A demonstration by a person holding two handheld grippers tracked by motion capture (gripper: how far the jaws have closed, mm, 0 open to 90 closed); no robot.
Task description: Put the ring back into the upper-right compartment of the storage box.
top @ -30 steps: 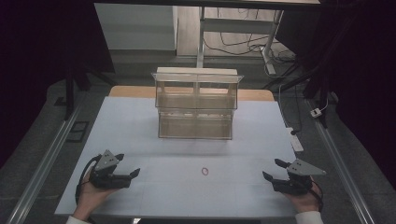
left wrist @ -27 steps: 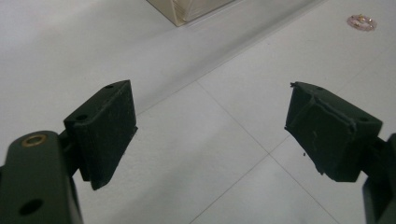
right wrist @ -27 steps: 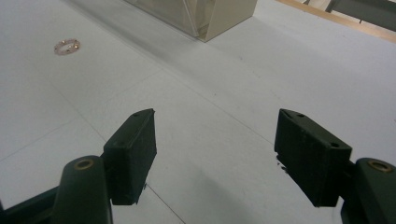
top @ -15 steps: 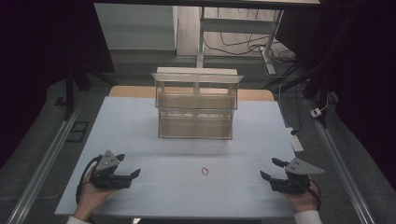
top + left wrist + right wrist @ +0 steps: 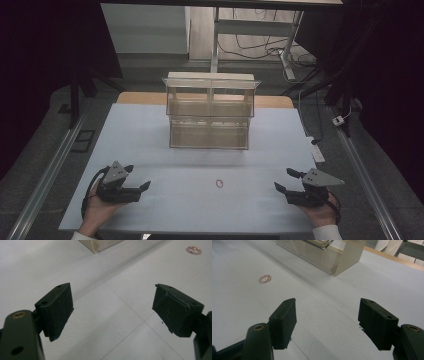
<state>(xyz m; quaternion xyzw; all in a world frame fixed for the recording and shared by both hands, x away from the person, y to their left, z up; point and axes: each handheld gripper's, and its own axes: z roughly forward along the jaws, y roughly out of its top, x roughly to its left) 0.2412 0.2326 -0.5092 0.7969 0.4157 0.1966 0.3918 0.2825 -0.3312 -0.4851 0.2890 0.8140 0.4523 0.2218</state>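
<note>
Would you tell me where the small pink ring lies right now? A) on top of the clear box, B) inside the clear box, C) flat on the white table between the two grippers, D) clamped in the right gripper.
C: the ring lies flat on the table, apart from the open left gripper and right gripper.

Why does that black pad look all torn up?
The left tool's far-side pad has a ragged, peeling edge, so it looks worn. Otherwise the small ring lies flat on the table and the clear box stands straight.
</note>
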